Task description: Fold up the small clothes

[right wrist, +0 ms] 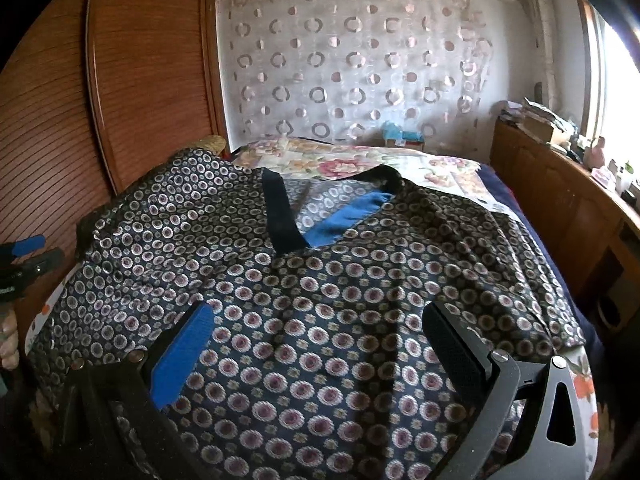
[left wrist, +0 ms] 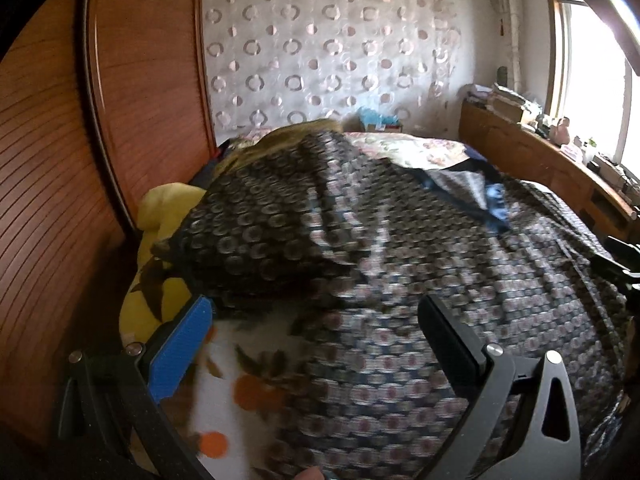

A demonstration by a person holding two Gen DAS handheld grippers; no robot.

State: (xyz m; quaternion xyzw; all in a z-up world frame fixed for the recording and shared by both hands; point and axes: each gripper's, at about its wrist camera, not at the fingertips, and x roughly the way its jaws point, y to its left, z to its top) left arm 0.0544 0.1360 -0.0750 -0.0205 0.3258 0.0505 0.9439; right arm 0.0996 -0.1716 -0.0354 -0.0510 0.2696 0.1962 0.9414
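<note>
A dark blue garment with a pattern of pink and white round flowers (right wrist: 320,300) lies spread over the bed, with a black and bright blue V neckline (right wrist: 316,220) at its far side. It also shows, blurred, in the left wrist view (left wrist: 380,280), where its left part is bunched up in a fold (left wrist: 260,220). My left gripper (left wrist: 316,316) is open above the garment's near left edge, with nothing between its fingers. My right gripper (right wrist: 318,320) is open above the garment's middle, empty. The left gripper also shows at the left edge of the right wrist view (right wrist: 24,260).
The bed carries a white blanket with orange flowers (left wrist: 240,380), a yellow pillow (left wrist: 160,208) at the left and a floral sheet (right wrist: 340,160) at the far end. A wooden wardrobe (right wrist: 140,80) stands at the left. A wooden cabinet with clutter (right wrist: 560,192) runs along the right under the window.
</note>
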